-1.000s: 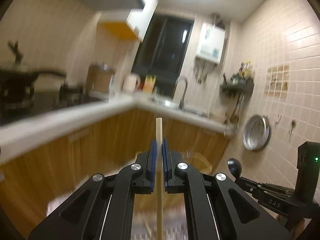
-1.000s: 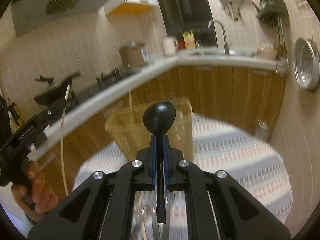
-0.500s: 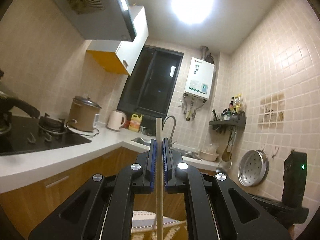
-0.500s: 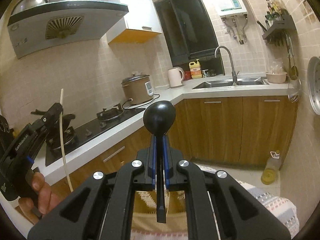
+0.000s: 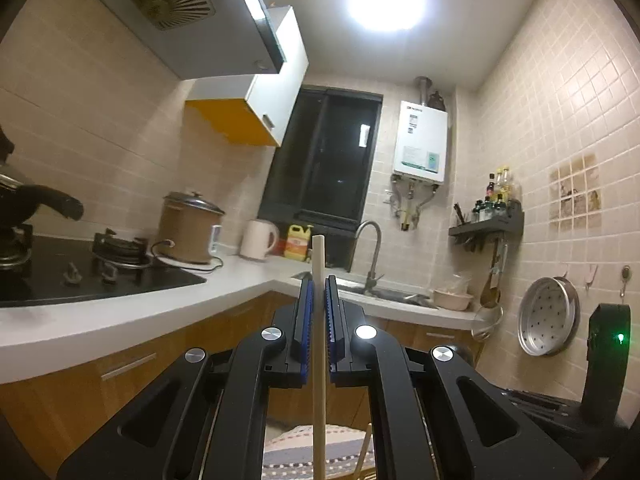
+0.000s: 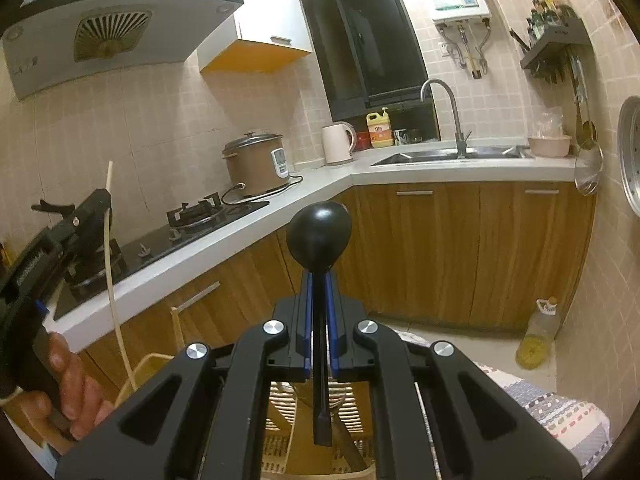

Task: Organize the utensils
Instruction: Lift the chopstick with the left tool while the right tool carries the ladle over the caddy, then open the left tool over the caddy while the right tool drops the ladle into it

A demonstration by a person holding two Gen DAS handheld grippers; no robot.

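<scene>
on the left, the left gripper (image 5: pixel 317 320) has its jaws pinched right down on a pale wooden chopstick (image 5: pixel 319 360), with only the stick's own thickness between the blue pads. a second ago this view was tipped low, smeared with motion, showing cabinet fronts and the basket; now it sits level and sharp, looking across the desk (image 5: pixel 132 316) at the hob, the rice cooker and the sink corner. so the hand has lifted clear and swung toward the counter, the stick carried along with it. the chopstick stands close to upright, its long axis running bottom to top through the jaws, its blunt upper end poking above them and its lower length dropping out of frame. in the right wrist view the same stick (image 6: pixel 110 264) shows as a thin, slightly bowed line rising past the person's hand (image 6: pixel 68 392).

on the right, the right gripper (image 6: pixel 319 300) is clamped as tightly on the thin handle of a black ladle (image 6: pixel 319 236). its round bowl sits just above the jaw tips, pointing up and away, and the flat handle end hangs below toward the camera, so its long axis is near vertical too. earlier the slatted basket (image 6: pixel 316 412) filled the middle of this view; now it lies low, under the gripper, on the patterned cloth (image 6: pixel 560 408).

my reading: both utensils are out of the basket and in transit, with neither yet set down anywhere.
</scene>
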